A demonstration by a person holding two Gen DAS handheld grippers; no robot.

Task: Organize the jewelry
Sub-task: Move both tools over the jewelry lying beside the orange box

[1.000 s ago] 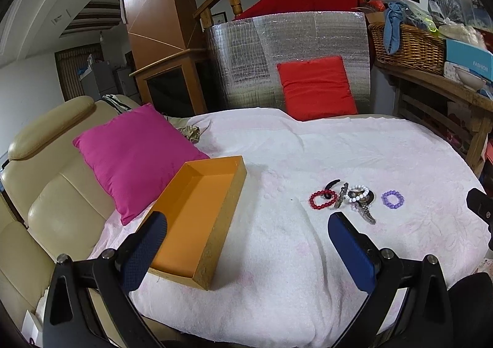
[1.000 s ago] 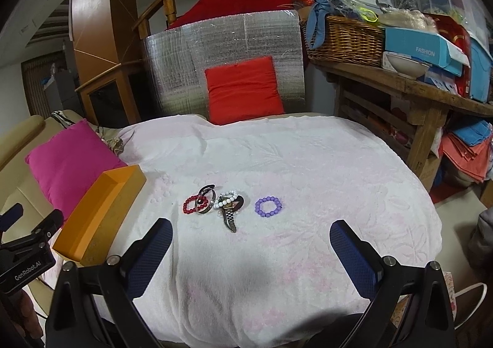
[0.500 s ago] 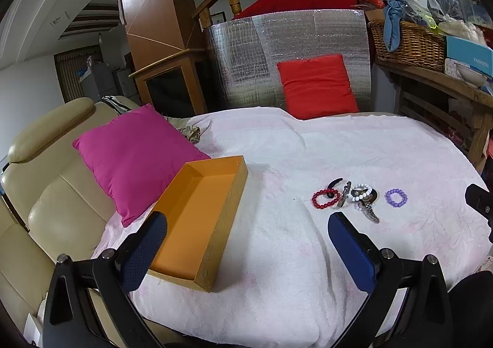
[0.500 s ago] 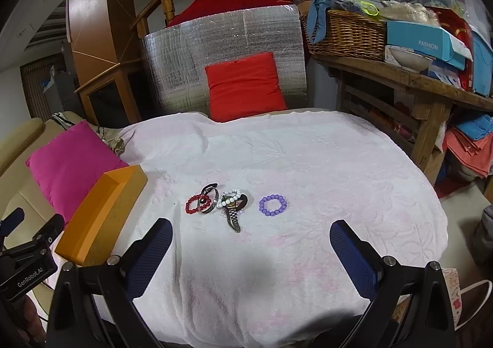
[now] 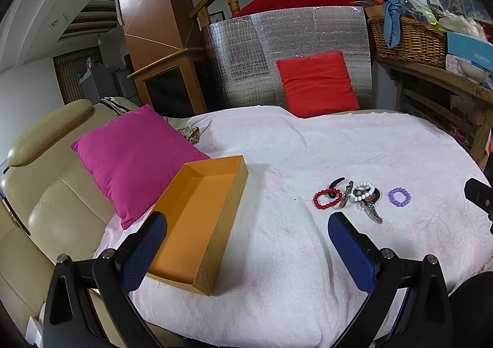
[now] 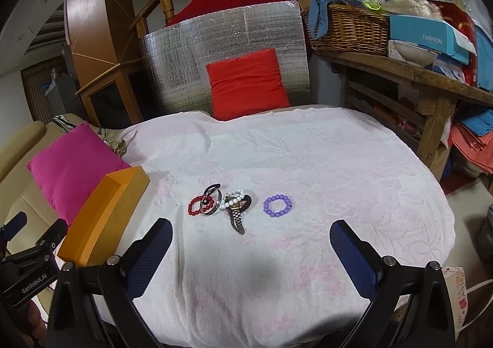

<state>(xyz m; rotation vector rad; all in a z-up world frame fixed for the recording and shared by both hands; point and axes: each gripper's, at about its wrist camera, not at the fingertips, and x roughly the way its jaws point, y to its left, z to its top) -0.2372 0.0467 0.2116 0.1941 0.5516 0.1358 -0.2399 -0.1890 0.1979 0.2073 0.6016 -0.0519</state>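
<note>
**A:** While I look through the left wrist view, tell me what you make of it.

**B:** My left tongs hang released and empty, one finger over the near end of the orange box. The box holds nothing yet. Right of the box, well apart on the white cloth, lies the jewelry: a red bead bracelet, a white bead bracelet, a watch, then a purple bead bracelet farthest from the box.

**A:** Anything different from a second ago?

**B:** Only that the cluster has slid slightly in the frame; I have barely drifted. Nothing is picked up, so the sorting has not started.

**A:** And the right wrist view?

**B:** My right tongs are released too, gripping nothing. The pile sat higher in frame a second back, so I have eased in. The watch lies nearest, right of the box; the purple bracelet sits alone beyond it, an easy first grab, I judge.
</note>
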